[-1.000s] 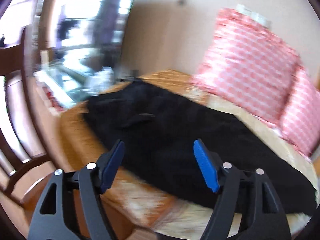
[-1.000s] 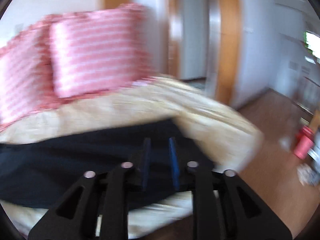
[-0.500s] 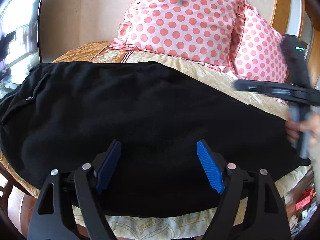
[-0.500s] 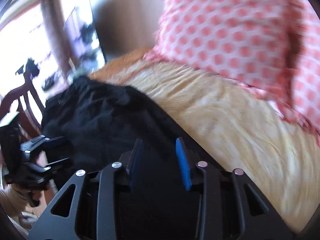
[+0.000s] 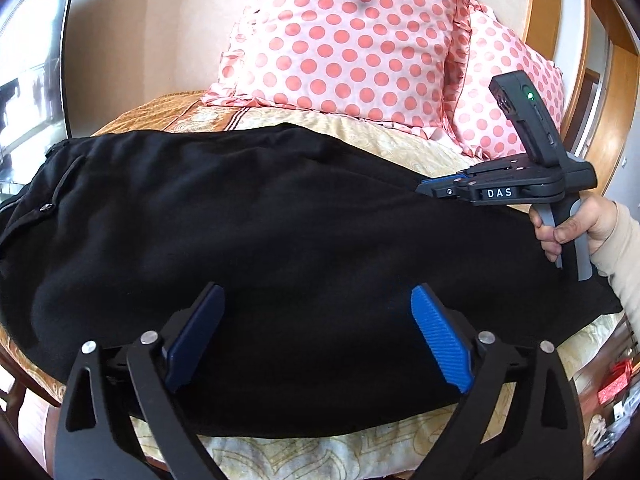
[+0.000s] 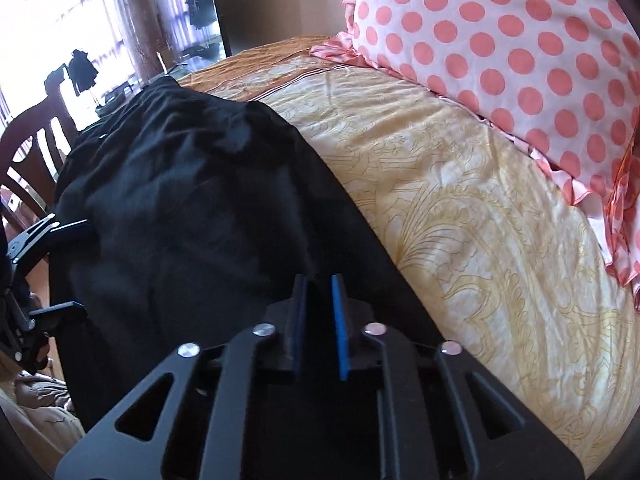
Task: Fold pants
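Black pants spread across my bed.
My left tool is opening wide above them; my right tool pinches their far edge.

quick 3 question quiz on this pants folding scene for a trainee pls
1. True or false: the black pants are spread on a bare wooden table.
2. Multiple choice: the pillows are A) striped, B) polka-dotted, C) plain white.
3. Short answer: what is the right gripper shut on?

Key:
1. False. They lie on a yellow patterned bedspread.
2. B.
3. The edge of the black pants.
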The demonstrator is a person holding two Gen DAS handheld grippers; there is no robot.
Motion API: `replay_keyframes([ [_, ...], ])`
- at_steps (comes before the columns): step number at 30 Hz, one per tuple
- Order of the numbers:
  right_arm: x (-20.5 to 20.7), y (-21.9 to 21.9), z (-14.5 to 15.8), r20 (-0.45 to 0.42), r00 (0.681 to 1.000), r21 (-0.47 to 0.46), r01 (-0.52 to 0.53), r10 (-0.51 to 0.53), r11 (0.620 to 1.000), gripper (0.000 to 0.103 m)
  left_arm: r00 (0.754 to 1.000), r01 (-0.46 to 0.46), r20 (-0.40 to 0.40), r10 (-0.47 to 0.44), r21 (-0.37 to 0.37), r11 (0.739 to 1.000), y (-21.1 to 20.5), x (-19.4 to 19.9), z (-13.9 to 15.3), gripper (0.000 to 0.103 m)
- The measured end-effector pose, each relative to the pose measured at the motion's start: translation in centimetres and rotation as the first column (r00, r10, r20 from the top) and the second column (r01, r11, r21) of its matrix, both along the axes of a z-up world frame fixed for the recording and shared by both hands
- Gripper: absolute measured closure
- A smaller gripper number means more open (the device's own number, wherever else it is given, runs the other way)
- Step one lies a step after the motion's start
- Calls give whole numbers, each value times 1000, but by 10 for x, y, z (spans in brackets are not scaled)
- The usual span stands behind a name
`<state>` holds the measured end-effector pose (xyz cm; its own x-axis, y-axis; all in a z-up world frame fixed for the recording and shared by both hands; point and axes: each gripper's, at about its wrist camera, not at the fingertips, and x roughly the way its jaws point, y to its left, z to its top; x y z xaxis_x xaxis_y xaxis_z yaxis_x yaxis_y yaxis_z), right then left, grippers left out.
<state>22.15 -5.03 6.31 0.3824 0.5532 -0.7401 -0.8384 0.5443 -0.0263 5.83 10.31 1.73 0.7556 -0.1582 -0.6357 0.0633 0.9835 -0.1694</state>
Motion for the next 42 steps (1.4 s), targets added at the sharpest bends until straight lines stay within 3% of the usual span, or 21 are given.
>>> replay_keyframes([
  [5, 6, 7, 11, 112, 991, 12, 74, -75, 997, 102, 1000, -3, 4, 3, 13, 1000, -1, 1, 0, 6],
  [10, 5, 17, 0, 178, 982, -71, 74, -61, 995, 102, 1000, -2, 10, 1, 61, 998, -6, 1, -3, 5],
  [14, 8, -9, 11, 227, 957, -60, 198, -180, 978, 92, 1000, 0, 11, 0, 82, 997, -8, 2, -3, 5],
  [16, 7, -46, 21, 190, 943, 26, 272, -272, 962, 92, 1000, 4, 5, -4, 69, 998, -6, 2, -1, 5],
  [19, -12, -92, 24, 139, 935, 79, 317, -325, 945, 92, 1000, 7, 5, -7, 5, 1000, -1, -1, 5, 5],
  [23, -45, -129, 5, 118, 934, 62, 332, -338, 941, 92, 997, 47, 57, -47, -9, 999, -14, -8, 16, 5],
  [26, -45, -156, -17, 83, 900, 8, 430, -429, 903, 92, 996, 80, 33, -81, 29, 996, -30, -6, 11, 5],
  [27, -45, -169, -17, 61, 893, 49, 444, -446, 895, 92, 996, 84, 15, -84, 36, 996, -32, -4, 8, 5],
  [31, -59, -224, -13, 82, 776, 76, 621, -625, 780, 89, 997, 75, -11, -75, 59, 995, -35, 0, -1, 5],
  [32, -67, -238, -10, 75, 749, 104, 651, -658, 752, 82, 997, 74, -8, -73, 60, 995, -36, -2, -1, 5],
  [33, -80, -262, -7, 55, 700, 149, 699, -712, 699, 71, 997, 71, -6, -71, 58, 996, -36, -2, -1, 5],
  [34, -88, -279, -7, 47, 660, 174, 734, -750, 656, 44, 997, 71, 0, -71, 56, 996, -36, -3, -2, 4],
  [35, -101, -299, -6, 42, 601, 203, 777, -798, 596, 34, 997, 74, 4, -75, 58, 996, -36, -3, -2, 3],
  [36, -113, -318, -7, 36, 545, 225, 812, -837, 538, 34, 997, 76, 7, -76, 63, 995, -37, -3, -3, 2],
  [39, -152, -387, -16, -27, 327, 253, 916, -944, 310, 34, 997, 76, 16, -78, 105, 992, -42, -2, -5, 2],
  [40, -168, -417, -23, -65, 225, 256, 945, -972, 202, 34, 997, 77, 18, -79, 117, 990, -44, -2, -6, 2],
  [42, -184, -450, -34, -115, 107, 256, 964, -988, 75, 35, 996, 78, 21, -82, 135, 988, -45, -2, -7, 2],
])
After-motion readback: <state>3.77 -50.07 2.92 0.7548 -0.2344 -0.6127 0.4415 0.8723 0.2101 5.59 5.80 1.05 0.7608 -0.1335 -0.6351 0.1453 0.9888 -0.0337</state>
